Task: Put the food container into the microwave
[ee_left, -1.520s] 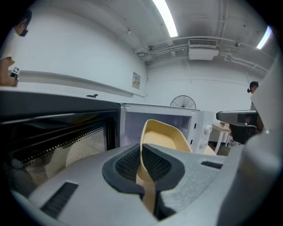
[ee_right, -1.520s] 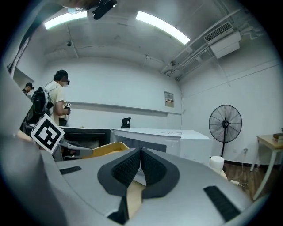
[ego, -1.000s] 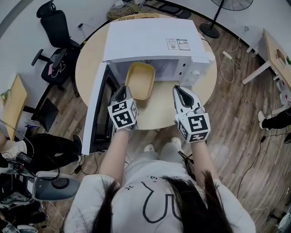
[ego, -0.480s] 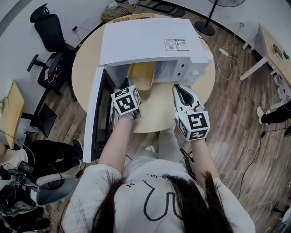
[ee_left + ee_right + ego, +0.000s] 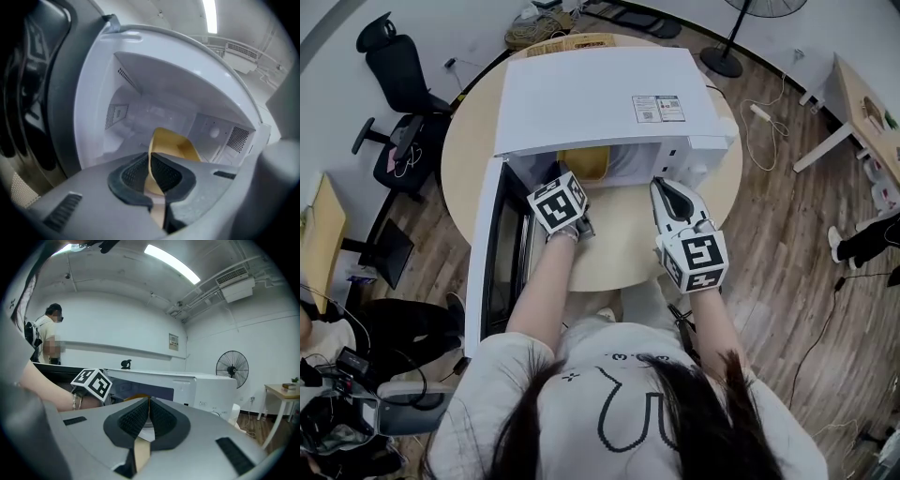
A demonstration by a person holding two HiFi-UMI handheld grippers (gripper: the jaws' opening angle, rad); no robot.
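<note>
food container (image 5: pixel 171 143) — pinched, inside microwave (image 5: pixel 600 98)

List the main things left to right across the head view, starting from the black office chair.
Black office chair → open white microwave door → left gripper, shut on the yellow plastic food container → right gripper → light wooden desk.

One microwave (image 5: pixel 600 103) — one container (image 5: pixel 584 161) (yellow)
</note>
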